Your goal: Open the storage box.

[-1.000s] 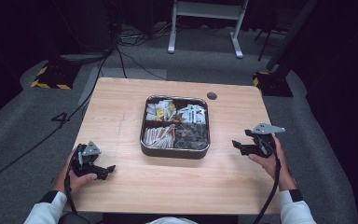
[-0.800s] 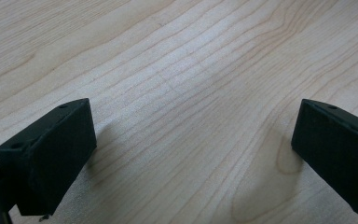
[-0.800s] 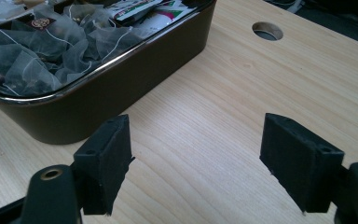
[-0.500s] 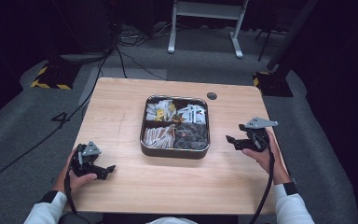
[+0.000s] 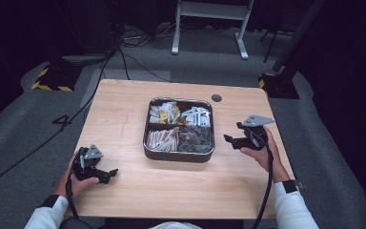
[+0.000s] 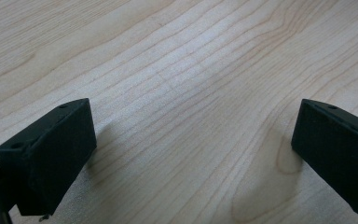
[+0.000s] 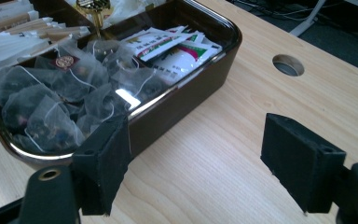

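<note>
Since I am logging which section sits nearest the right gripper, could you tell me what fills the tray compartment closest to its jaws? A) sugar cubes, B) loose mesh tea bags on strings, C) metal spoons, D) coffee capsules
B: in the right gripper view the compartment of the tray just beyond the open jaws of the right gripper holds translucent tea bags with strings, one bearing a dark red tag.

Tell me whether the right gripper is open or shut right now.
Open. In the right gripper view, the right gripper's black jaws stand wide apart over bare table, holding nothing, beside the tray of tea bags.
</note>
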Demonstrator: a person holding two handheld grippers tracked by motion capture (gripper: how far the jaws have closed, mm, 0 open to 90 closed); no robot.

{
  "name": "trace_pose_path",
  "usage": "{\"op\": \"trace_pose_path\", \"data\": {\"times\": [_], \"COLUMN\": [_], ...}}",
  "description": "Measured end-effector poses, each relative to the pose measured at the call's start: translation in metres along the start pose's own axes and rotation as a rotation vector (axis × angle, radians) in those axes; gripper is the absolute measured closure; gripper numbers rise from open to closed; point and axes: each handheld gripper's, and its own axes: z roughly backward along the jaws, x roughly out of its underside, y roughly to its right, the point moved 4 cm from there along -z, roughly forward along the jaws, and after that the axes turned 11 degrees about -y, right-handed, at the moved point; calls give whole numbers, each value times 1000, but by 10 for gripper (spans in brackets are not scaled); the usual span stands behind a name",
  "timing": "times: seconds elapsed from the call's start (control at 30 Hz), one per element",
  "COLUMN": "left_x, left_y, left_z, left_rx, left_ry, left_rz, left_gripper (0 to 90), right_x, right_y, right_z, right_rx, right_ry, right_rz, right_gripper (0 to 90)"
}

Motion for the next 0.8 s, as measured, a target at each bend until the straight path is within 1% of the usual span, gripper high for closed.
{"op": "trace_pose_path", "data": {"times": [0.1,0.23,0.3,0.37,0.8], "left_x": [0,0,0,0,0], "left_y": [0,0,0,0,0], "left_z": [0,0,0,0,0], "left_rx": [0,0,0,0,-1], "left_ry": [0,0,0,0,1], "left_rz": [0,0,0,0,-1], "left_gripper": [1,1,1,1,1], "right_x": [-8,-18,-23,-28,-57], "right_y": [-2,-6,-8,-10,-29], "right_z": [-1,-4,-7,-9,-28], "right_rx": [-11,-8,-17,-15,-62], "right_ry": [17,21,30,31,42], "right_rz": [4,24,21,29,63], "right_gripper": [242,241,241,242,244]}}
